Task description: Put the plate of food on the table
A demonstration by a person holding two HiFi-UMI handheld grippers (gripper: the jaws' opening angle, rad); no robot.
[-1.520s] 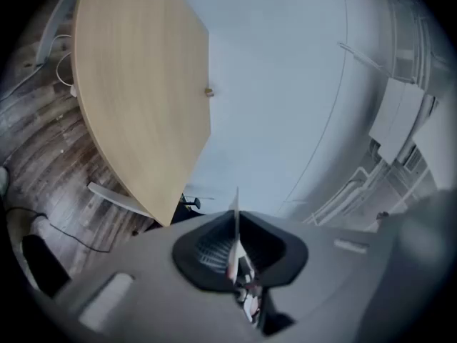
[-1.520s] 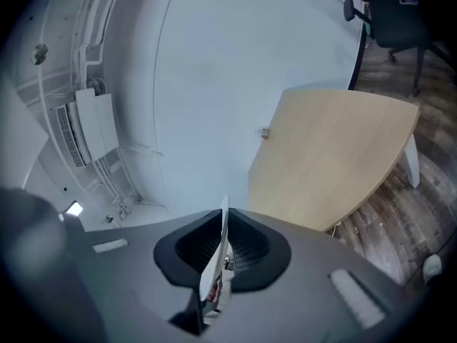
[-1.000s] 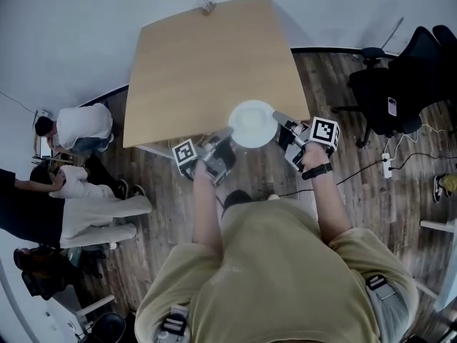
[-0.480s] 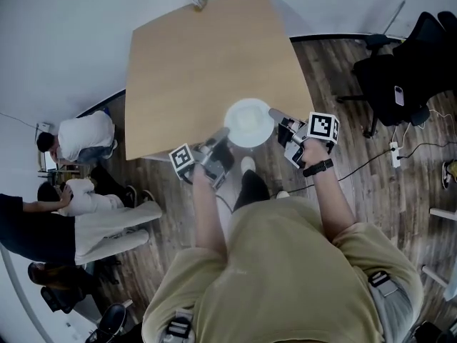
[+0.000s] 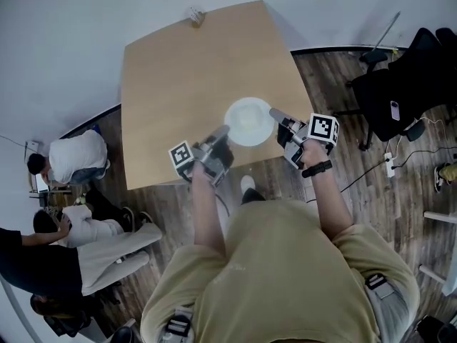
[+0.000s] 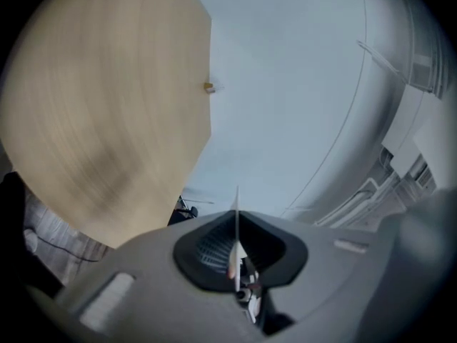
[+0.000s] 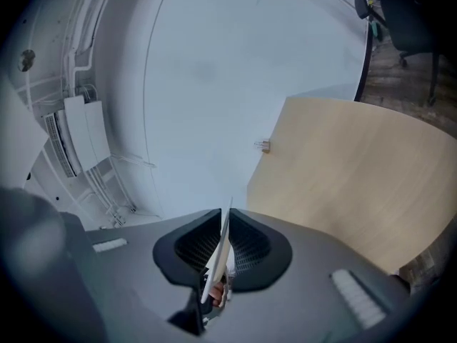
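A round white plate [image 5: 249, 122] hangs level over the near part of the light wooden table [image 5: 186, 77], held from both sides. My left gripper [image 5: 224, 132] is shut on its left rim and my right gripper [image 5: 274, 113] on its right rim. In the left gripper view the plate [image 6: 236, 216] shows edge-on as a thin white line between the black pads of the left gripper [image 6: 236, 238]. In the right gripper view the plate [image 7: 223, 229] stands the same way, pinched in the right gripper [image 7: 220, 252]. I cannot make out what lies on the plate.
A small object [image 5: 194, 14] sits at the table's far edge. People sit low at the left [image 5: 75, 164]. A black office chair [image 5: 403, 84] and a cable with a power strip [image 5: 389, 164] are on the wooden floor to the right.
The plate and both grippers have moved forward from the table's near edge to over the tabletop. Both grips on the rim look the same.
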